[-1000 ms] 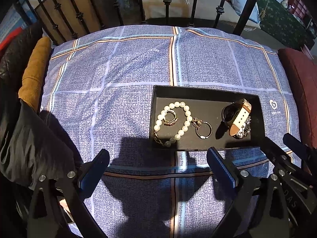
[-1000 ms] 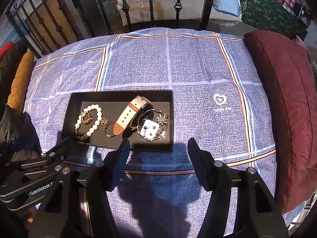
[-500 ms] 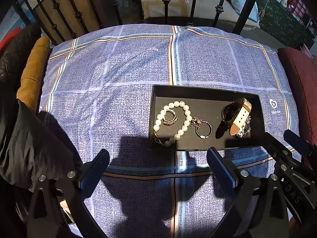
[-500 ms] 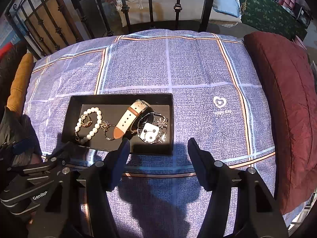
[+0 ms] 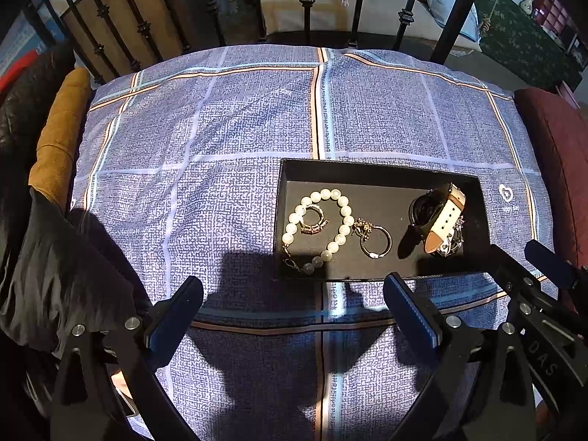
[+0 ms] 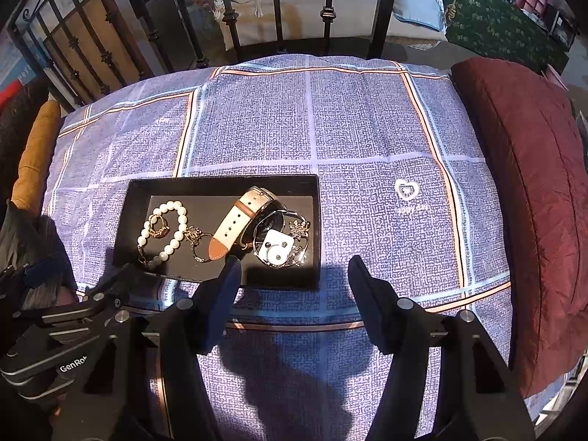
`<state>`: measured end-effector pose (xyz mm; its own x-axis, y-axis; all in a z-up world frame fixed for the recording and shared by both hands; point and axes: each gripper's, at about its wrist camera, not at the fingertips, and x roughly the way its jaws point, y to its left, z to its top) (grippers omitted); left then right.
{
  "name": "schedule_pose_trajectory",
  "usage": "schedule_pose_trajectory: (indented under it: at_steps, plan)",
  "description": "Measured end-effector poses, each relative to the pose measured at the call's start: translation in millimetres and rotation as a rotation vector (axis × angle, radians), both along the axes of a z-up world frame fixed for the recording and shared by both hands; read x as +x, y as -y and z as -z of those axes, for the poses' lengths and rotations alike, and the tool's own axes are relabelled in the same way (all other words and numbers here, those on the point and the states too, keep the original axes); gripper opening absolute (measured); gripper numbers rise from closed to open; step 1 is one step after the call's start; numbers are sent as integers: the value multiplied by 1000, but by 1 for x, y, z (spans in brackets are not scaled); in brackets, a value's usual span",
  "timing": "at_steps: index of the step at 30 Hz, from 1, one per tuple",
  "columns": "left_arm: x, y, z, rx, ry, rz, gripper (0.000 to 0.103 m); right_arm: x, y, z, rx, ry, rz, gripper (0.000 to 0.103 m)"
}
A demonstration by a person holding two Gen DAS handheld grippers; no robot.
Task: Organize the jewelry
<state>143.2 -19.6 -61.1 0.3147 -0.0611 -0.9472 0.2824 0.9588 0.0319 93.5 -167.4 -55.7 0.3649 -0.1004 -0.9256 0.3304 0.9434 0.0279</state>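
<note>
Black tray [image 5: 378, 171] sits on the blue plaid cushion [image 5: 239, 128], holding a pearl bracelet [image 5: 323, 217] w/ a ring [image 5: 312, 219] inside its loop, a hoop w/ charm [image 5: 375, 242] just beside it, and a tan-strap watch [image 5: 441, 217] leaning over silver pieces [image 6: 283, 242] (too tangled to tell apart). Left gripper [image 5: 294, 296] and right gripper [image 6: 294, 275] hover near the tray's front edge, both spread wide, nothing held. Maroon cushion [image 6: 533, 183] at right.

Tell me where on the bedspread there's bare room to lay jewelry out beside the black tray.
Bare bedspread lies left of the black tray, up to the mustard cushion; another patch lies right of it, up to the maroon cushion. Inside, the tray's right end is crowded: the watch overlaps a silver bangle.
</note>
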Motion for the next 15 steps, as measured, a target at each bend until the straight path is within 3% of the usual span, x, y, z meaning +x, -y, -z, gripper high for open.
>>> schedule_pose_trajectory:
  at_steps: [15]
  plan:
    - [0,2,1,4,1,1,96,0,0,0,-1,0,-1,61]
